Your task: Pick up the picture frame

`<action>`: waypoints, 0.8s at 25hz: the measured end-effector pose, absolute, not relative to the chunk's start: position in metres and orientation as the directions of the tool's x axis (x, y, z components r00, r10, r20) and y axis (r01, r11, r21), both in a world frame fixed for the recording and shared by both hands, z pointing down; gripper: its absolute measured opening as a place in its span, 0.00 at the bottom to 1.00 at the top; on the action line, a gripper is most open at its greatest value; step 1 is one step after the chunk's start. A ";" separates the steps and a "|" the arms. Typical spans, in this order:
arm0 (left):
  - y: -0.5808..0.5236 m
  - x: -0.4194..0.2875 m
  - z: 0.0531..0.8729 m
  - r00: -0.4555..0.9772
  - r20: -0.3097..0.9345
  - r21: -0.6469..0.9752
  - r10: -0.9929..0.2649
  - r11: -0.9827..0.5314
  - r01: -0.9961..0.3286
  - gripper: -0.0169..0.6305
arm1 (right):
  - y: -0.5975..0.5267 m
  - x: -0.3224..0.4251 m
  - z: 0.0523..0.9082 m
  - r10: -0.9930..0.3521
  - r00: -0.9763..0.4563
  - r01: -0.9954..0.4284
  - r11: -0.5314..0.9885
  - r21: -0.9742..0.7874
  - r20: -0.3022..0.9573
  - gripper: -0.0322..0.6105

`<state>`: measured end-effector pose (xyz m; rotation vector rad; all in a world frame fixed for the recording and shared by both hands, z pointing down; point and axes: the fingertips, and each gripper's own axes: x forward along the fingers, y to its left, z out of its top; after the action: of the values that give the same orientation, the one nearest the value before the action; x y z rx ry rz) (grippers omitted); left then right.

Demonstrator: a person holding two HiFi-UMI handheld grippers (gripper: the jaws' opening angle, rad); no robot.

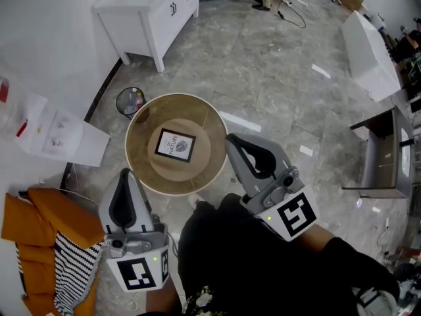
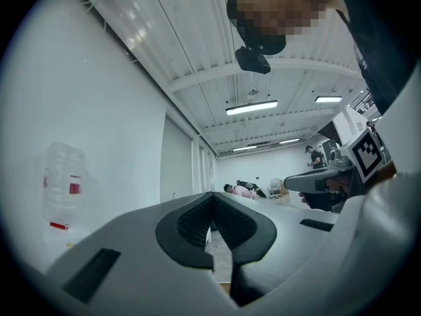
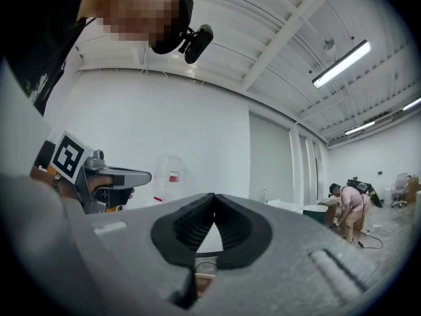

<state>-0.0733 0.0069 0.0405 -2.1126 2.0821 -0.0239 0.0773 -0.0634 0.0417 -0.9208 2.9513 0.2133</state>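
A small black picture frame [image 1: 175, 145] with a white print lies flat on the middle of a round tan table [image 1: 141, 151] in the head view. My left gripper [image 1: 125, 175] hovers at the table's near-left rim, jaws shut and empty. My right gripper [image 1: 231, 139] sits at the table's right rim, also shut with nothing in it. In the left gripper view the left gripper [image 2: 212, 196] has its dark pads closed together, and the right gripper's body [image 2: 329, 176] shows at the right. The right gripper [image 3: 212, 199] looks level across the room, tips closed. Neither gripper view shows the frame.
A white cabinet [image 1: 151, 8] stands behind the table, a wire bin [image 1: 130, 100] at its far left, white bags [image 1: 52, 133] and orange cloth [image 1: 39, 236] on the left. A grey desk [image 1: 385, 153] stands right. A person [image 3: 352, 206] bends over far off.
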 end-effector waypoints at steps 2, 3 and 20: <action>0.007 -0.081 0.042 0.013 -0.110 -0.135 -0.994 0.002 -0.991 0.05 | -0.064 0.065 0.040 -0.552 -0.831 -0.557 0.821 0.124 -0.078 0.05; 0.007 -0.085 0.043 0.007 -0.108 -0.130 -0.994 0.007 -0.991 0.05 | -0.065 0.060 0.040 -0.545 -0.835 -0.550 0.825 0.129 -0.075 0.05; -0.069 -0.129 0.055 -0.307 -0.065 -0.166 -0.950 0.313 -0.935 0.05 | -0.178 -0.022 0.050 -0.246 -0.967 -0.251 0.961 0.117 -0.060 0.05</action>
<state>-0.1288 -0.0692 0.0547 -1.7515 2.4204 -0.1454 -0.0224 -0.1783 0.0504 -0.3887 3.0663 0.1911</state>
